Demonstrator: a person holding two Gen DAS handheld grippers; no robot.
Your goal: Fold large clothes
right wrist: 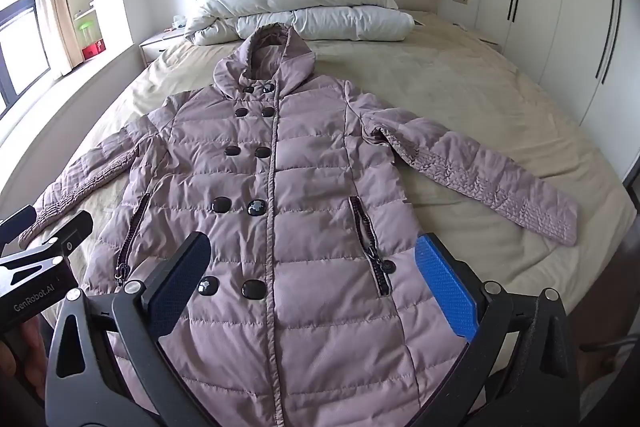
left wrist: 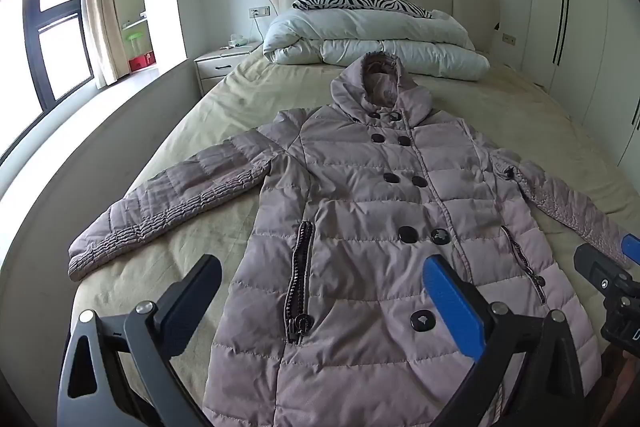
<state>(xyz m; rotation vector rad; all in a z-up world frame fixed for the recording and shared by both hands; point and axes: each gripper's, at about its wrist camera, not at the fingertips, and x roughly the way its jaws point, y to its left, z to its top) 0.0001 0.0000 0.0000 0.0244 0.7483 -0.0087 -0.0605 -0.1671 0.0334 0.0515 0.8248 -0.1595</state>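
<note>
A long mauve quilted hooded coat [left wrist: 360,211] lies flat, front up, on the bed, sleeves spread to both sides, hood toward the headboard; it also shows in the right wrist view [right wrist: 288,195]. My left gripper [left wrist: 320,275] is open and empty, held above the coat's lower left part near the left pocket zip [left wrist: 298,279]. My right gripper [right wrist: 312,255] is open and empty above the coat's lower middle, near the bottom buttons. The right gripper's body shows at the right edge of the left wrist view [left wrist: 608,279]; the left gripper's body shows at the left edge of the right wrist view [right wrist: 44,247].
The beige bed sheet [left wrist: 224,107] lies under the coat. A folded white duvet [left wrist: 376,43] and zebra pillow [left wrist: 360,1] sit by the headboard. A nightstand [left wrist: 224,61] and window stand left, white wardrobes [right wrist: 560,7] right.
</note>
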